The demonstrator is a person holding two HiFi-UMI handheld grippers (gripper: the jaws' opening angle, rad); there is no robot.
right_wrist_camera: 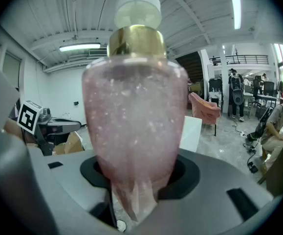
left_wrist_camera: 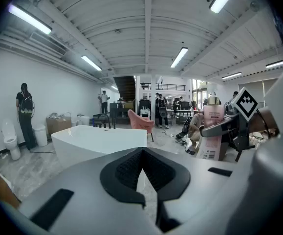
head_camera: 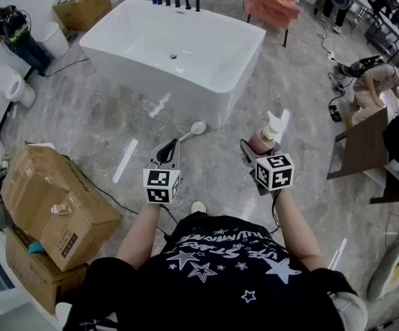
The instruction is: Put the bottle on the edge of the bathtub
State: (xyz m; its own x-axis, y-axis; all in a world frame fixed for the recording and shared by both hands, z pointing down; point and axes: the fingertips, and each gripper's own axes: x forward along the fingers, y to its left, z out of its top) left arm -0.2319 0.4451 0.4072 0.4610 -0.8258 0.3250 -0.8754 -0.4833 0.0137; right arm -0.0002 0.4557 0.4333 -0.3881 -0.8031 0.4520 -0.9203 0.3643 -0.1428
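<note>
While the person stands on the grey marble floor (head_camera: 103,123) short of the white bathtub (head_camera: 151,88), the right gripper (head_camera: 258,149) is clamped on the pink bottle (right_wrist_camera: 134,116). Its jaws stand wide and press on the lower part of the bottle's body from either side. The bottle's long axis is close to vertical. The left gripper view shows it upright, with the gold collar and pale cap on top and the base below the jaws. A white label with a barcode faces the left gripper. In the right gripper view the body fills the middle of the frame and narrows downward between the pads, with the cap pointing to the ceiling. From the head view, the bottle hangs in the air in front of the person's right side. It is off the tub's near right corner and well apart from its rim. The left gripper (head_camera: 166,154) is held level beside it, its jaws closed together with nothing between them, pointing toward the tub's near wall.
</note>
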